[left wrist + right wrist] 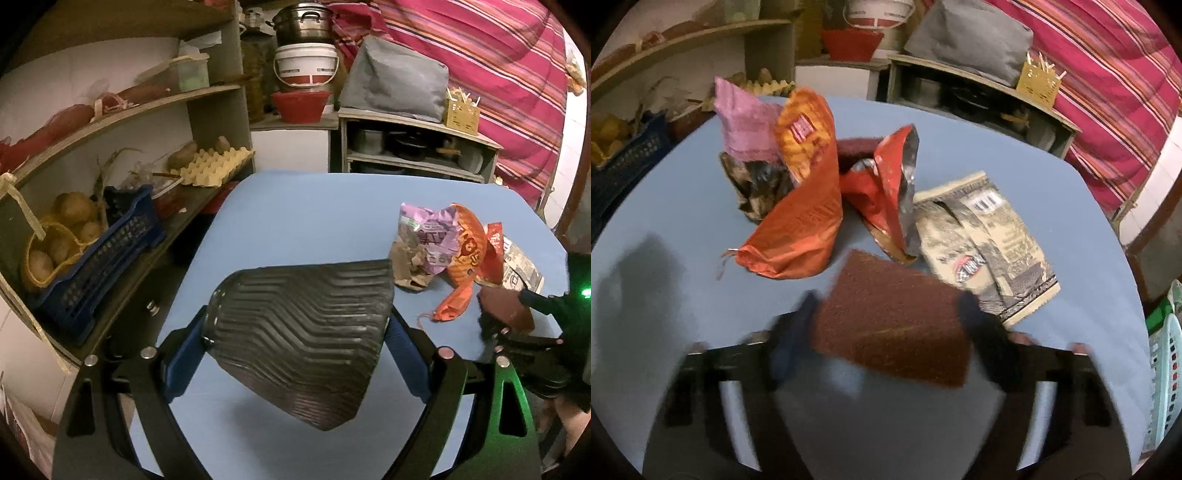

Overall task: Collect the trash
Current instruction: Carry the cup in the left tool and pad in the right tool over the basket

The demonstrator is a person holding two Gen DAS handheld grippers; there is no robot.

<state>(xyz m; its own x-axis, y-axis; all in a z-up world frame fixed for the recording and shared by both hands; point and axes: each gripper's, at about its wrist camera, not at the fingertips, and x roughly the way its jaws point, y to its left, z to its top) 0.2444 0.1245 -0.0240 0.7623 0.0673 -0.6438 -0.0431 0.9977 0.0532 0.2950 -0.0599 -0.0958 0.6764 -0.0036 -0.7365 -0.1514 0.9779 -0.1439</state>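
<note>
My left gripper [295, 332] is shut on a black ribbed dustpan-like scoop [303, 339], held tilted above the blue table [295, 206]. My right gripper [886, 325] is shut on a brown scouring pad [894, 321], just short of the trash pile; it shows at the right edge of the left wrist view [506, 314]. The pile holds a purple wrapper [742, 122], an orange bag [805, 206], a red foil wrapper [886, 184], crumpled brown paper [757, 188] and a beige printed packet [990, 243]. In the left wrist view the pile [450, 251] lies right of the scoop.
Shelves at the left hold potatoes in a blue crate [99, 266] and an egg tray [214, 166]. A low shelf with a grey bag [395, 81] stands behind the table. A striped red curtain [498, 74] hangs at the right. A pale basket [1167, 362] stands at the far right.
</note>
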